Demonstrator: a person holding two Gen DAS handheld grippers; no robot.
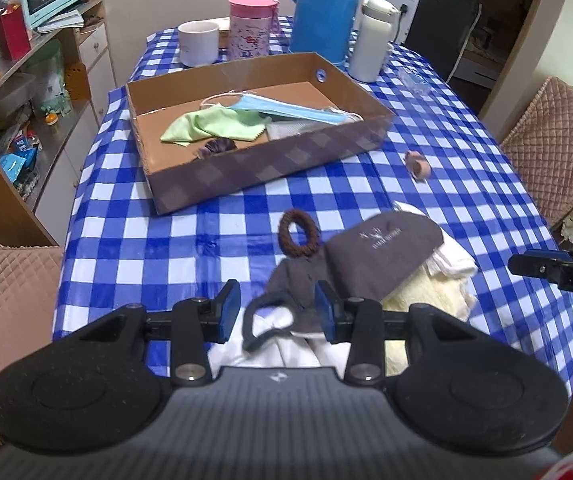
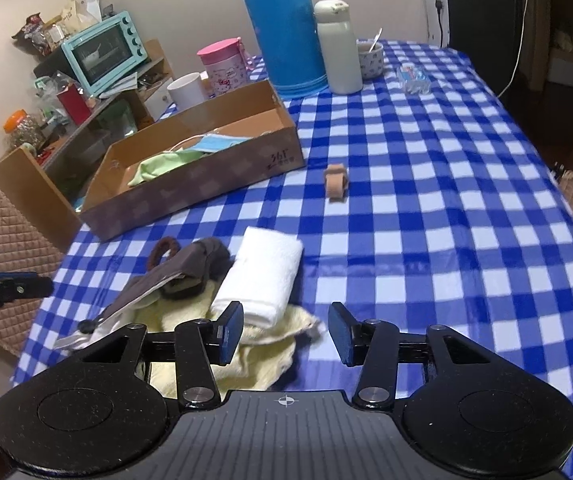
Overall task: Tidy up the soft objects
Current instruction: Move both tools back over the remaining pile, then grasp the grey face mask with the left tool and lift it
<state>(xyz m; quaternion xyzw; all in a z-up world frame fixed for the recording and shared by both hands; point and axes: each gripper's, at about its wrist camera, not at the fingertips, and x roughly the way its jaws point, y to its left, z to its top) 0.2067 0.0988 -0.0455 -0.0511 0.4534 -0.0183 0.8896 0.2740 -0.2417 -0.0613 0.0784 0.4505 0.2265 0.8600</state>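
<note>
A shallow cardboard box (image 1: 190,184) (image 2: 190,188) on the checked tablecloth holds a green cloth (image 1: 210,124), a blue face mask (image 1: 286,109) and a dark scrunchie (image 1: 218,146). Near the front edge lies a pile: a grey pouch (image 1: 382,256) (image 2: 182,266), a dark grey cloth with a loop (image 1: 282,304), a brown hair tie (image 1: 299,233), a folded white towel (image 2: 262,276) and a yellow towel (image 2: 246,352). My left gripper (image 1: 278,312) is open around the dark cloth's loop. My right gripper (image 2: 286,332) is open over the yellow towel's edge.
A small tan roll (image 1: 417,165) (image 2: 335,182) lies alone mid-table. At the back stand a blue thermos (image 2: 282,28), a white bottle (image 2: 338,48), a pink cup (image 1: 251,28), a white mug (image 1: 198,43) and a small bowl (image 2: 370,58). Padded chairs (image 1: 554,144) flank the table; shelves stand at left.
</note>
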